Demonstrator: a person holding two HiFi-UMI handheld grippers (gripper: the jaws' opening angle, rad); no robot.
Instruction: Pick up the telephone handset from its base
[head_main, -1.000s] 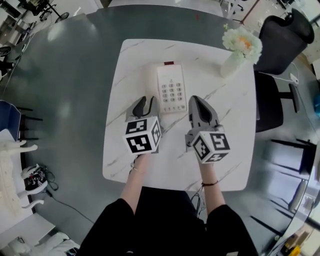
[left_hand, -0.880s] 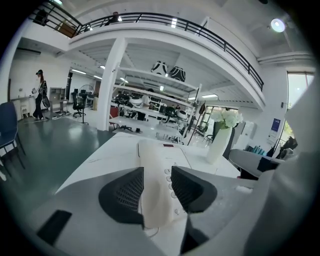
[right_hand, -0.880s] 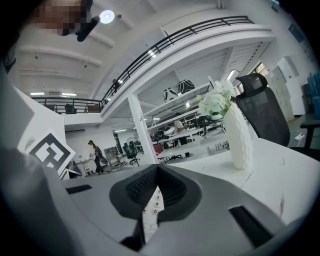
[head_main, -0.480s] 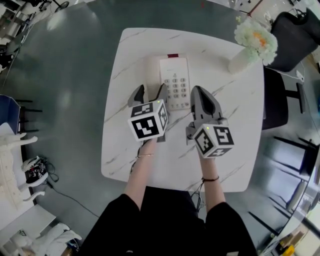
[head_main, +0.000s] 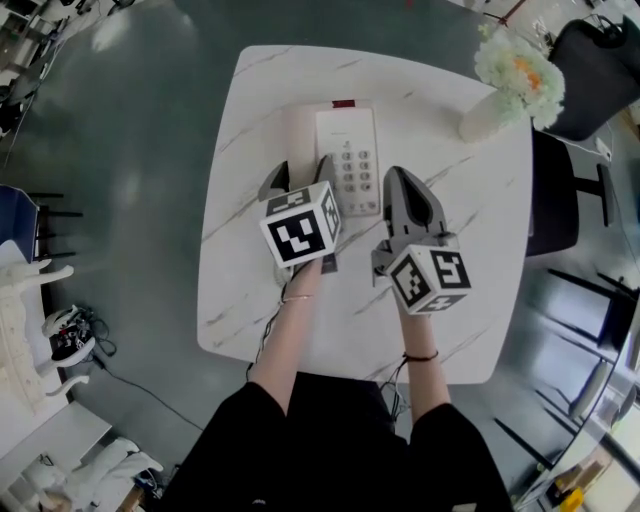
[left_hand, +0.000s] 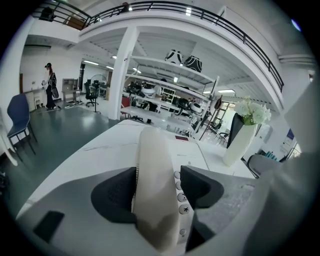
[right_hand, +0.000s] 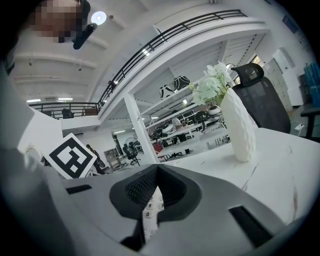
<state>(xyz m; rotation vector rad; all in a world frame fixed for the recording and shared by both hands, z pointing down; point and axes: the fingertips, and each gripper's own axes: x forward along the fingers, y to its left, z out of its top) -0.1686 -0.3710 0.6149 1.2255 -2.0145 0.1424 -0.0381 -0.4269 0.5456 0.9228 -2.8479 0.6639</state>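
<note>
The telephone base is set on the white marbled desk, near the middle of its far edge. The handset is seen lying in its cradle along the left side of the base, just beside the keypad. The left gripper is held tilted down over the near end of the handset. Its jaws have just been opened wide and are placed one on either side of the handset, released. In the left gripper view a strip of keys is left showing between the right jaw and the handset, so no grasp is made. Whether the left jaw touches the handset cannot be told. The right gripper is held over the desk just beside the right edge of the base, pointed toward the far edge. Its jaws are clenched tip to tip with nothing gripped, and keys are glimpsed through the hollow behind the tips. A white vase of pale flowers is placed at the far right corner of the desk
</note>
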